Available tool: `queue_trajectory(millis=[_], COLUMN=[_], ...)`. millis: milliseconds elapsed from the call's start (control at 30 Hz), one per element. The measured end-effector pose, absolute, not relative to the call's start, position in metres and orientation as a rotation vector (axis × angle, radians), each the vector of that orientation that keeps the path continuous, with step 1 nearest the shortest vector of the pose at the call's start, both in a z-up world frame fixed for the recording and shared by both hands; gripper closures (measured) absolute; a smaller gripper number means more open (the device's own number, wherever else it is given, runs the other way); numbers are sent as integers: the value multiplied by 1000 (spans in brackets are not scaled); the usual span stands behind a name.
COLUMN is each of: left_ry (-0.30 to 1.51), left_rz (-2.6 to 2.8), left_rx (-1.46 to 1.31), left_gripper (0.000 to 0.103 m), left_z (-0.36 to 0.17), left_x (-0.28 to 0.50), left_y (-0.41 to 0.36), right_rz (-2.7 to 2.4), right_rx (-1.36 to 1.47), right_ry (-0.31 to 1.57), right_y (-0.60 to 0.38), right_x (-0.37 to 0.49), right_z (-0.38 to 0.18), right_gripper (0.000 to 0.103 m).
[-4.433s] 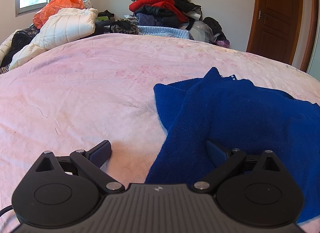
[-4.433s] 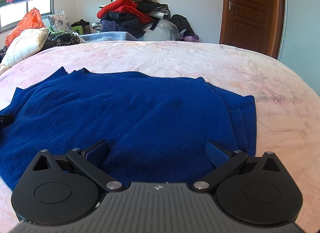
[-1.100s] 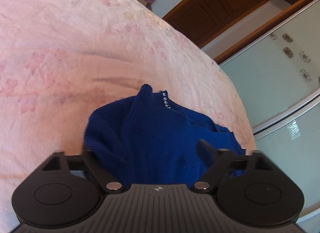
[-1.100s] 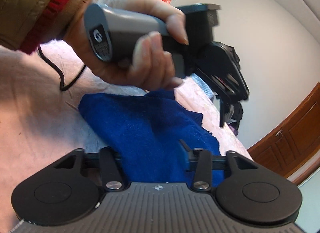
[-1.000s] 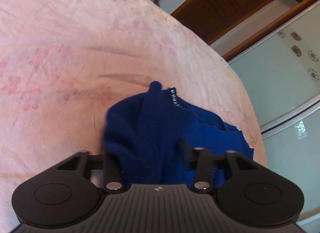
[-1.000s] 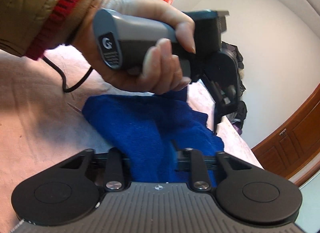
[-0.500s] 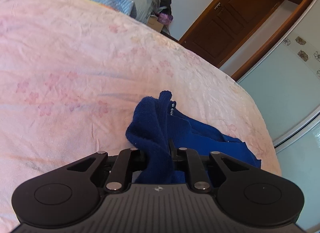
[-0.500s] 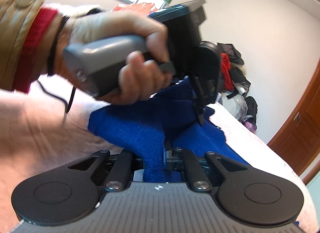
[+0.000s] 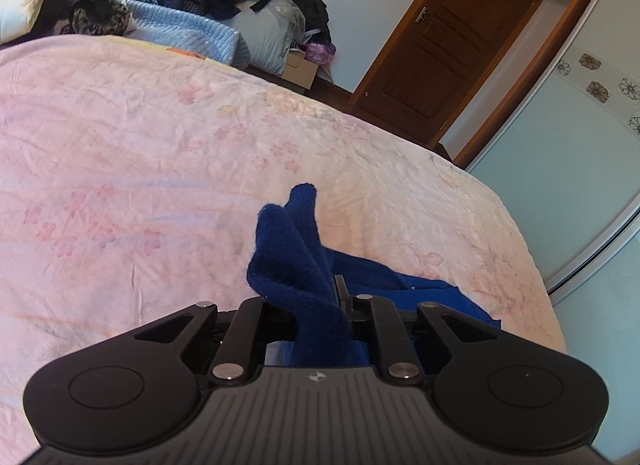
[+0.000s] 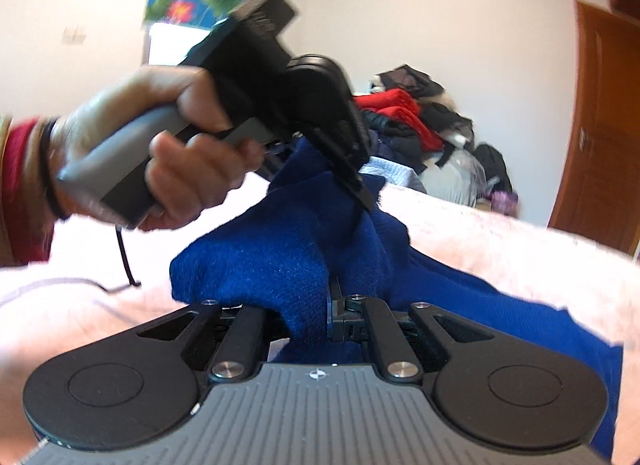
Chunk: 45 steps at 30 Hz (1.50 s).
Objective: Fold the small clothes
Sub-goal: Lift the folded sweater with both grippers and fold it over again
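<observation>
1. Left gripper (image 9: pixel 320 305): clamping a bunched fold of the blue sweater (image 9: pixel 296 249).
2. Right gripper (image 10: pixel 324 305): pinching the same sweater, nearer edge.
3. Sweater: hanging between both tools above the pink bedspread (image 9: pixel 140 169).
4. Person's hand (image 10: pixel 160 153): gripping the left tool's handle.
</observation>
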<state>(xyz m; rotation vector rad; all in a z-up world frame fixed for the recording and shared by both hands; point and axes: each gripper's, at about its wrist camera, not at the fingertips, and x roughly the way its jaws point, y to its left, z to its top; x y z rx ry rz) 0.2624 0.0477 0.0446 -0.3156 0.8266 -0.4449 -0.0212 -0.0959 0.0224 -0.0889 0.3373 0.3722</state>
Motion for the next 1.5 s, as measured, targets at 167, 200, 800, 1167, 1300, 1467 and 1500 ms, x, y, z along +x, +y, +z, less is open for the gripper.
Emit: queue_trajectory(millis=[167, 200, 800, 1167, 1300, 1467, 1500], left_ry=[806, 801, 807, 862, 868, 858, 857], left_rz=[-453, -456, -538, -561, -561, -558, -554], left_rx=[-279, -266, -99, -15, 21, 90, 96], left_gripper=[90, 90, 90, 90, 90, 90, 90], left_z=[57, 59, 49, 22, 11, 4, 3], left_x=[257, 255, 244, 246, 243, 237, 237], left_y=[22, 16, -106, -169, -187, -205, -208], right_rz=[362, 357, 246, 193, 187, 179, 177], right_rx=[57, 76, 330, 507, 566, 608, 620], right_ry=[338, 337, 371, 417, 439, 467, 475], right_y=[-135, -142, -232, -281, -293, -299, -301], right_x=[-18, -20, -21, -16, -14, -12, -11], right_z=[21, 21, -11, -34, -44, -54, -57], right_gripper=[93, 93, 93, 92, 92, 92, 91])
